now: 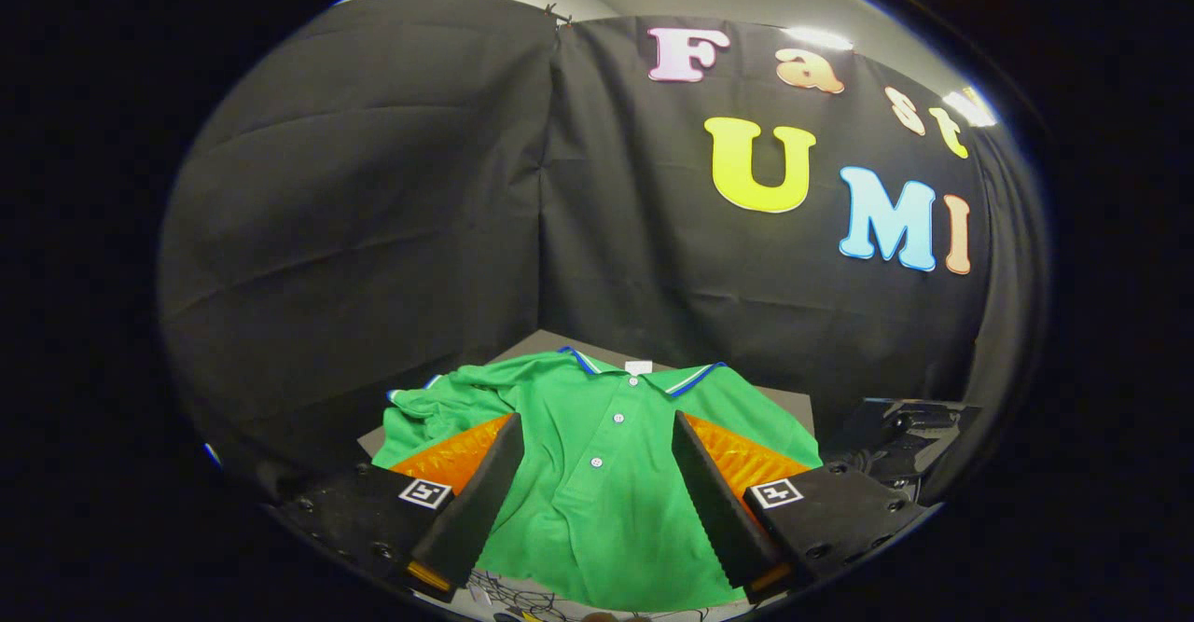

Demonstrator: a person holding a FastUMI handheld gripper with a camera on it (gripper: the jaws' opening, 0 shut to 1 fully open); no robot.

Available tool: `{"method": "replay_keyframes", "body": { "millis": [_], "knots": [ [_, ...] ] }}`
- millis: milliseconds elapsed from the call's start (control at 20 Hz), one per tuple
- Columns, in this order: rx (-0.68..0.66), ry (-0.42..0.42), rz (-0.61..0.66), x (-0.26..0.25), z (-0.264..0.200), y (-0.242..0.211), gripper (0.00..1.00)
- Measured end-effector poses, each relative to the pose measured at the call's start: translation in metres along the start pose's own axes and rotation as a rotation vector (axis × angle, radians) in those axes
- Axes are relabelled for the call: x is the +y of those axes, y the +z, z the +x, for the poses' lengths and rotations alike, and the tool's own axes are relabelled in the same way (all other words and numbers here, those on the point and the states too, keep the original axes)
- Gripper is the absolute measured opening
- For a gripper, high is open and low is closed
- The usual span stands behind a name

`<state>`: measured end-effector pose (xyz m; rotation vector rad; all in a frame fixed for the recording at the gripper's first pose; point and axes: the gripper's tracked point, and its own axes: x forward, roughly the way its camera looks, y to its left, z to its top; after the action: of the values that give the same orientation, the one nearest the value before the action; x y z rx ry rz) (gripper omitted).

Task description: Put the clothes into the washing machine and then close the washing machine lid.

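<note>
A green polo shirt (pixel 606 454) with a blue-and-white trimmed collar and white buttons lies spread flat on a dark table (pixel 793 403), collar toward the booth wall. My gripper (pixel 597 421) hovers above the shirt's chest, fingers wide apart, with the button placket showing between them. Nothing is held between the fingers (pixel 485 482). One sleeve is bunched up beyond the left finger.
Black cloth walls close the booth behind and to the left of the table. A dark piece of equipment (pixel 900 435) sits to the right of the shirt, past the right finger. Some white printed material (pixel 522 599) lies under the shirt's near hem.
</note>
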<state>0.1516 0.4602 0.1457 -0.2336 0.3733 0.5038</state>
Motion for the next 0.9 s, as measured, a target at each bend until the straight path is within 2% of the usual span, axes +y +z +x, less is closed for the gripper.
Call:
{"method": "replay_keyframes", "body": {
  "millis": [200, 350, 450, 650, 700, 800, 850, 900],
  "knots": [
    [0.127, -0.01, -0.018, -0.002, 0.046, -0.026, 1.0],
    [0.206, 0.032, 0.032, 0.01, 0.058, -0.056, 1.0],
    [0.21, 0.044, 0.086, 0.009, 0.062, -0.055, 1.0],
    [0.196, 0.086, 0.031, 0.011, 0.062, -0.055, 0.96],
    [0.186, 0.095, 0.032, 0.012, 0.06, -0.054, 0.78],
    [0.158, 0.057, 0.053, 0.005, 0.062, -0.053, 0.43],
    [0.156, 0.043, 0.024, 0.007, 0.061, -0.053, 0.25],
    [0.164, 0.03, -0.032, 0.008, 0.06, -0.054, 0.25]
  ]
}}
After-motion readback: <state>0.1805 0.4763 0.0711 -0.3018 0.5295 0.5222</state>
